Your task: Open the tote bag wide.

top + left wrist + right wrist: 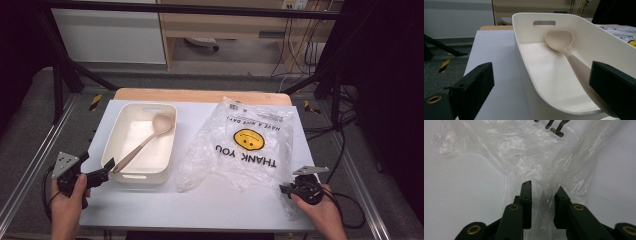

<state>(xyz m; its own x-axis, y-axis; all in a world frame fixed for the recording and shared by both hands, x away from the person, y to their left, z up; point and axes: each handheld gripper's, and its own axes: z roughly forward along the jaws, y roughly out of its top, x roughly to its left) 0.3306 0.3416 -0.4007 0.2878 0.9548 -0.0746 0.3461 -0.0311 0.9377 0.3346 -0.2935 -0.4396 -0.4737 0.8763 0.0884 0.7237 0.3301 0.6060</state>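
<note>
Cream plastic: high view shows a tub (141, 144) on the white surface (210, 200), left of centre, with a beige spoon (145, 141) lying aslant inside, bowl toward the far right corner, handle end resting on the near rim.
Left gripper, high view: left gripper (106, 171) sits just beside the tub's near left corner, fingers spread, close to the spoon's handle end.
Bag, high view: a clear plastic bag (240, 145) with a yellow smiley and "THANK YOU" lies crumpled right of the tub, near but apart from it.
Right gripper, high view: right gripper (284, 189) is at the bag's near right edge.
Left gripper view: fingers (471, 87) stand wide apart, one over the bare surface, the other over the tub's inside by the spoon handle; nothing held.
Right gripper view: fingers (526, 195) are parted narrowly with a fold of the bag between them; whether they pinch it, I cannot tell.
</note>
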